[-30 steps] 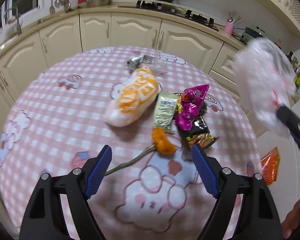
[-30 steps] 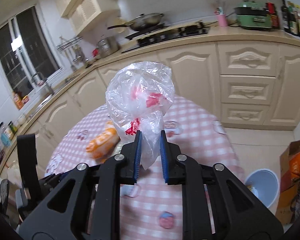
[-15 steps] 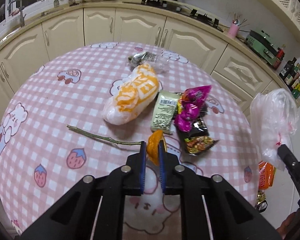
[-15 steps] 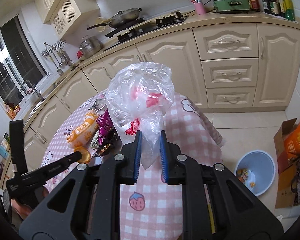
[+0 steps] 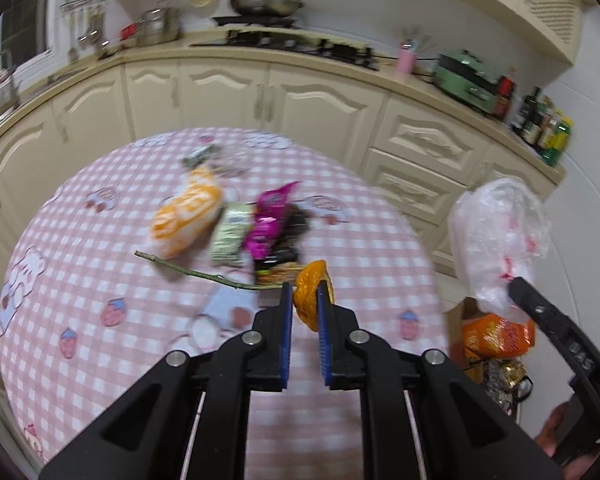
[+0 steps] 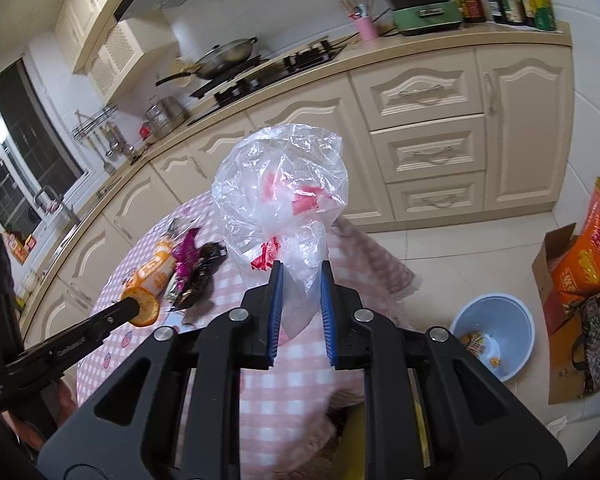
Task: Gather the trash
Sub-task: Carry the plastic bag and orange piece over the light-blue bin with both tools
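My left gripper (image 5: 303, 304) is shut on an orange peel (image 5: 312, 286) and holds it above the round pink checked table (image 5: 100, 272); it also shows in the right wrist view (image 6: 144, 306). My right gripper (image 6: 300, 288) is shut on a crumpled clear plastic bag (image 6: 280, 192) with red print, held off the table's right edge; the bag shows in the left wrist view (image 5: 496, 236). On the table lie an orange-white snack bag (image 5: 188, 212), a green-white wrapper (image 5: 230, 236), a magenta wrapper (image 5: 270, 216), a dark wrapper (image 5: 292, 224) and a green stem (image 5: 204, 274).
A light blue bin (image 6: 494, 338) with some trash stands on the floor right of the table. A cardboard box (image 6: 556, 264) with an orange bag (image 6: 594, 248) stands beside it. Cream cabinets (image 6: 428, 132) and a counter with a stove run behind.
My left gripper shut on the orange peel, lifted it off the table and carried it right. My right gripper moved with the plastic bag off the table's right side, toward the bin.
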Motion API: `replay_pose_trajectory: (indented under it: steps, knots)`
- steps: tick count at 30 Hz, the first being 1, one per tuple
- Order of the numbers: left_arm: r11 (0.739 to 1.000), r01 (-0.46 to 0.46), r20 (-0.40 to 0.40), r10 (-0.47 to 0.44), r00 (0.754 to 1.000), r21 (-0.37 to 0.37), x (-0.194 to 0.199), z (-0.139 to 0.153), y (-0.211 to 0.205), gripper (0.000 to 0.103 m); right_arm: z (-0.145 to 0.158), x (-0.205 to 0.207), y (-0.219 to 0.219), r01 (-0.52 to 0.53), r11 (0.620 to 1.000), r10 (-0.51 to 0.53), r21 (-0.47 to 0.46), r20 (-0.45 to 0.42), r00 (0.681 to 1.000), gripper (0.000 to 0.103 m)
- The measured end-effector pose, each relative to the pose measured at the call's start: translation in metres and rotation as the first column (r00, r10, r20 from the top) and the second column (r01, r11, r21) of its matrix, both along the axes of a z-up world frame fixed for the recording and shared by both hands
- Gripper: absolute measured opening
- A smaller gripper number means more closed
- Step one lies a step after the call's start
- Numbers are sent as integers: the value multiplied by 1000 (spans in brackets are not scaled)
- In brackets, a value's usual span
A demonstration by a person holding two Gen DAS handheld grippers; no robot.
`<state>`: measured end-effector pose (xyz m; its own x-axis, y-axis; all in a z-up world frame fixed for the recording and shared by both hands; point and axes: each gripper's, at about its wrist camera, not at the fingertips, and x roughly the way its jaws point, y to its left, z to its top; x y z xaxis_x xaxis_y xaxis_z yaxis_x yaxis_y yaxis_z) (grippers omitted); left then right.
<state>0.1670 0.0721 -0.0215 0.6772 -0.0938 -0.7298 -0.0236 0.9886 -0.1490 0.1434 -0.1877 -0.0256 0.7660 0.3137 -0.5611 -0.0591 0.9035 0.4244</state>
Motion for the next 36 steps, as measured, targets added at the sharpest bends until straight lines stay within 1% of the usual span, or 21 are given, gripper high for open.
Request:
replay_pose_trajectory:
  steps: [5,9,12,18,19,22,27,30,34,36]
  knots:
    - [995,101,22,-102,995,13,-5,8,-46,11,-3,-10,-32,67,998,-67,11,-10,998,18]
    - [984,176,27,-176,984,16,-6,11,-83,11,-9,-16,-62,127,992,-127,20,-23,992,18]
    - [971,236,19,-237,971,22,-4,9,-116,11,-14,-21,-86,175,984,-174,23,-34,984,18]
    - [945,326,-10,-326,945,27,0,0,-172,11,-30,-31,-134,269,963,-266,31,-67,962,18]
    - [937,347,-21,-347,938,29,1,-4,-186,11,-33,-32,-141,283,959,-280,33,-75,957,18]
    - [922,385,-49,-383,922,29,6,-14,-211,11,-45,-35,-164,324,945,-319,38,-103,942,18]
    - [892,450,-108,-444,889,34,15,-39,-255,11,-67,-37,-198,383,923,-373,39,-151,915,18]
    - [880,474,-143,-464,874,39,21,-54,-278,11,-81,-38,-215,413,910,-401,37,-180,898,18]
    - [860,508,-208,-489,847,45,31,-81,-305,12,-97,-37,-233,440,897,-423,34,-220,879,18]
    - [856,514,-234,-491,839,49,37,-92,-315,12,-107,-36,-241,453,891,-433,32,-245,868,18]
